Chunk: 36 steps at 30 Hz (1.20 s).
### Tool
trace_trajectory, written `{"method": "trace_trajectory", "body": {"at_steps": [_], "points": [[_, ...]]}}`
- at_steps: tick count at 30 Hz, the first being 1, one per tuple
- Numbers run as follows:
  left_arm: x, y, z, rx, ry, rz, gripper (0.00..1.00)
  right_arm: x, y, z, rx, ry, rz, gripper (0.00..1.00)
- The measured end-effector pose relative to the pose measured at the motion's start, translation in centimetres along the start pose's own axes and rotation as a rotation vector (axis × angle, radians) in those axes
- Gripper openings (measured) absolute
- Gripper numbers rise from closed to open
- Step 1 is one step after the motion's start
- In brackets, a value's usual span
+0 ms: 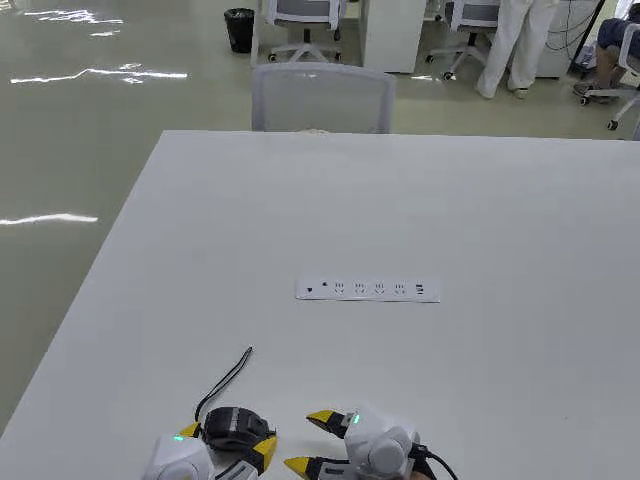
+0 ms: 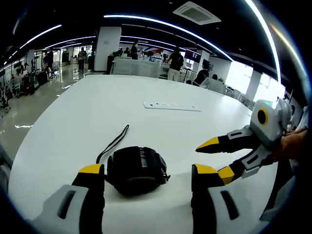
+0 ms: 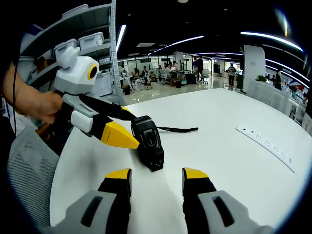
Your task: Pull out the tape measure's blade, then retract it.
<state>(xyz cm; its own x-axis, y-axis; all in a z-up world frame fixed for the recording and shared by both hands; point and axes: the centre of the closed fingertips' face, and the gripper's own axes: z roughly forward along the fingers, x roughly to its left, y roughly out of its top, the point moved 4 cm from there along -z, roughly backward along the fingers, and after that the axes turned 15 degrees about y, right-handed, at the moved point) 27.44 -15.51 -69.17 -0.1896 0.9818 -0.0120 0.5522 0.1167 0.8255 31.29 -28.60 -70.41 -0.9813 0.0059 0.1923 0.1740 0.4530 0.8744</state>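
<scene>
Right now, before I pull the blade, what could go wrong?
The left gripper stands open around the tape measure, so a pull now would likely drag the case. The right gripper sits close to the left one's jaw and could knock it. The loose strap might snag.

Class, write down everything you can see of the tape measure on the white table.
The tape measure is a compact black case, plastic by its look, resting on the white table near the person's edge. A thin black strap trails from it across the tabletop. Nothing is drawn out of it. It sits between the open jaws of the left gripper, one yellow tip close against its side; contact is unclear.
</scene>
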Motion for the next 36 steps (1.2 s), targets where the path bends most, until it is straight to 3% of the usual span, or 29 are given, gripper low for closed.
{"method": "trace_trajectory", "body": {"at_steps": [15,24,36], "points": [[0.1,-0.4,-3.2,0.012,-0.162,0.130,0.71,2.6,-0.7,-4.3,-0.015,-0.077,0.074,0.56],[1.0,-0.1,-4.8,-0.009,-0.188,0.169,0.74,3.9,-0.9,-6.7,-0.051,-0.123,0.092,0.64],[1.2,-0.1,-7.3,-0.027,-0.287,0.284,0.86,5.1,-0.9,-10.1,-0.084,-0.156,0.104,0.78]]}}
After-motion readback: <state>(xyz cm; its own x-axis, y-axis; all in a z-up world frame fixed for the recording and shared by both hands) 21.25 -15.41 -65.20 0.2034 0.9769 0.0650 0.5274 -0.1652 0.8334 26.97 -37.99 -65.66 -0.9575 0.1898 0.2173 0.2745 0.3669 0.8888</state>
